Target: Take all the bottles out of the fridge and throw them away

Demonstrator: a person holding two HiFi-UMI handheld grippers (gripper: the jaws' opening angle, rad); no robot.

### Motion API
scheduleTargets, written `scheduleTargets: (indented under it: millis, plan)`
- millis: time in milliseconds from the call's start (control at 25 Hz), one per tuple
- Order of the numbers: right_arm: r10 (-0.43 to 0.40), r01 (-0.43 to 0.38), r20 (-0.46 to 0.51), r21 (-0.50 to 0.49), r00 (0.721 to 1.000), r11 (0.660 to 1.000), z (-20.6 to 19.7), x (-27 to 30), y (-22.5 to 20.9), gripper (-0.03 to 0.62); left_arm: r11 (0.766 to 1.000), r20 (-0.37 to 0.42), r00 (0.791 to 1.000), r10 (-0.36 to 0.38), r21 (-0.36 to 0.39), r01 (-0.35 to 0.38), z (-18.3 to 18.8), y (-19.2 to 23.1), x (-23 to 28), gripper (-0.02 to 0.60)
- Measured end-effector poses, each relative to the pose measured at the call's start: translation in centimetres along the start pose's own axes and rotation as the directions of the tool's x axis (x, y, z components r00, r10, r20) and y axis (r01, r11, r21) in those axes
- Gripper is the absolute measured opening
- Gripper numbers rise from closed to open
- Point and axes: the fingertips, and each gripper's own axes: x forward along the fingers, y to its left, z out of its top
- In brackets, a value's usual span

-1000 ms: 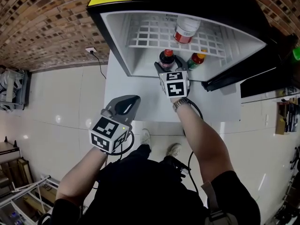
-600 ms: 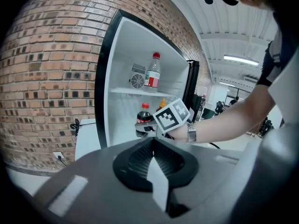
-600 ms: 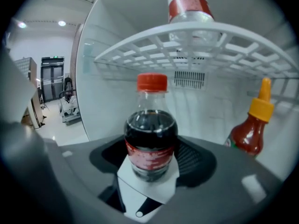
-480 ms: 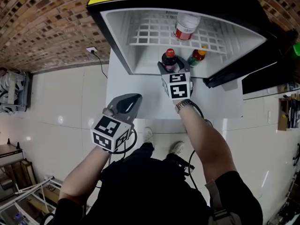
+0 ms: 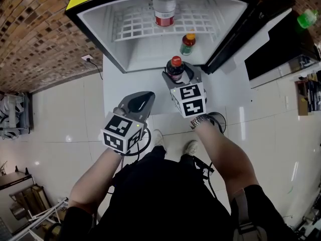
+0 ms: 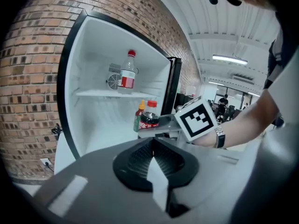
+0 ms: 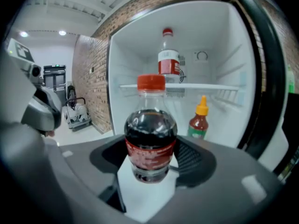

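A dark cola bottle with a red cap stands upright between the jaws of my right gripper, just outside the open fridge. Those jaws have just been closing and now grip the bottle's body. Inside, a clear bottle with a red label stands on the wire shelf. A small sauce bottle with an orange cap stands on the fridge floor to the right. My left gripper hangs shut and empty, to the left of the right one and nearer me.
The fridge door swings open to the right. A green bottle sits on a dark counter at the far right. Brick wall with a socket is to the left, and a cart stands at the far left.
My right gripper has drawn back out of the fridge and risen with the cola bottle in it. My left gripper has shifted slightly toward the fridge.
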Motion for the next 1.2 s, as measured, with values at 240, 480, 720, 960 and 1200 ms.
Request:
scheduleTargets:
  millis: [240, 480, 720, 960, 1200]
  plan:
    - [-0.053, 0.053, 0.007, 0.029, 0.999, 0.998, -2.9, -7.9, -1.9, 0.308, 0.994, -0.040, 0.995, -0.090, 0.065, 0.092, -1.2, -6.0, 3.1, 0.003]
    - [-0.132, 0.132, -0.013, 0.075, 0.991, 0.988, -7.2, -15.3, -4.5, 0.308, 0.972, -0.098, 0.977, -0.189, 0.126, 0.201, -2.9, -12.7, 6.4, 0.003]
    - [-0.213, 0.222, -0.075, 0.129, 0.974, 0.967, -13.4, -21.6, -7.9, 0.307, 0.927, -0.171, 0.937, -0.304, 0.174, 0.332, -4.5, -19.8, 10.3, 0.003]
    - [-0.248, 0.274, -0.149, 0.195, 0.957, 0.942, -20.3, -25.6, -10.0, 0.307, 0.881, -0.260, 0.890, -0.375, 0.198, 0.429, -7.5, -25.5, 13.4, 0.003]
    - [-0.239, 0.295, -0.235, 0.239, 0.942, 0.925, -28.4, -26.9, -11.5, 0.307, 0.845, -0.353, 0.846, -0.399, 0.217, 0.489, -11.7, -29.3, 16.7, 0.003]
